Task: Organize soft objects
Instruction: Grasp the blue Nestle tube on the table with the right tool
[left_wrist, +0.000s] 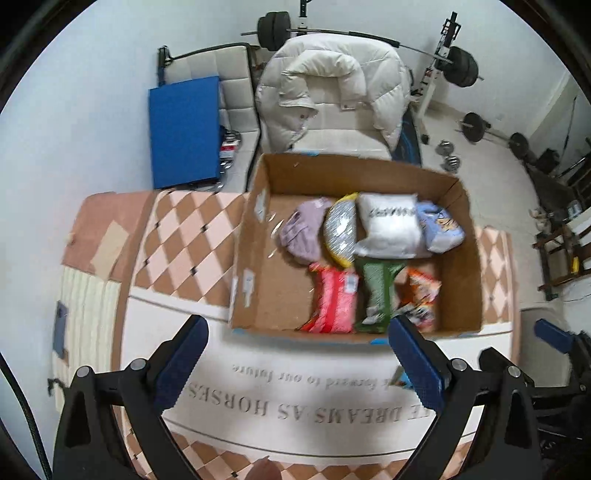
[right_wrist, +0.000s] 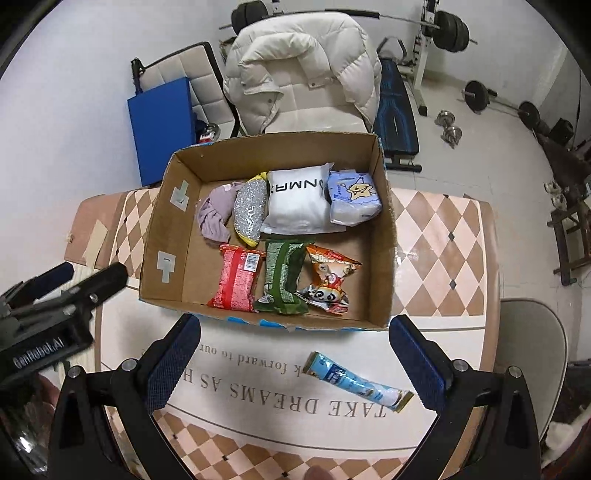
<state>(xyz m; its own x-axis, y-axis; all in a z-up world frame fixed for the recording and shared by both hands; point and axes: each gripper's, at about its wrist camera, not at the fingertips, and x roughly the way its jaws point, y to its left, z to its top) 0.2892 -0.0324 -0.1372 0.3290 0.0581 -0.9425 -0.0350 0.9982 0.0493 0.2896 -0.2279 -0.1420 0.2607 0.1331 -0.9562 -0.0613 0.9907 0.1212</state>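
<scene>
Seven soft packets sit in two tidy rows inside the cardboard box (right_wrist: 155, 236); one blue tube sachet (right_wrist: 360, 382) lies outside on the tablecloth (right_wrist: 436, 236), between the wide-open, empty right gripper (right_wrist: 295, 362) jaws. The left gripper (left_wrist: 295, 354) gapes empty too.

Your checkered tablecloth-covered table (right_wrist: 436, 236) carries the open brown cardboard box (right_wrist: 155, 236) at twelve o'clock and a light-blue tube-shaped snack packet (right_wrist: 360, 380) at five.

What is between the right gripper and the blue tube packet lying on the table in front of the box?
Nothing visible. The blue tube packet lies alone on the table, outside the cardboard box. The right gripper hangs over it with its jaws wide apart and empty, nothing between them and the packet.
</scene>
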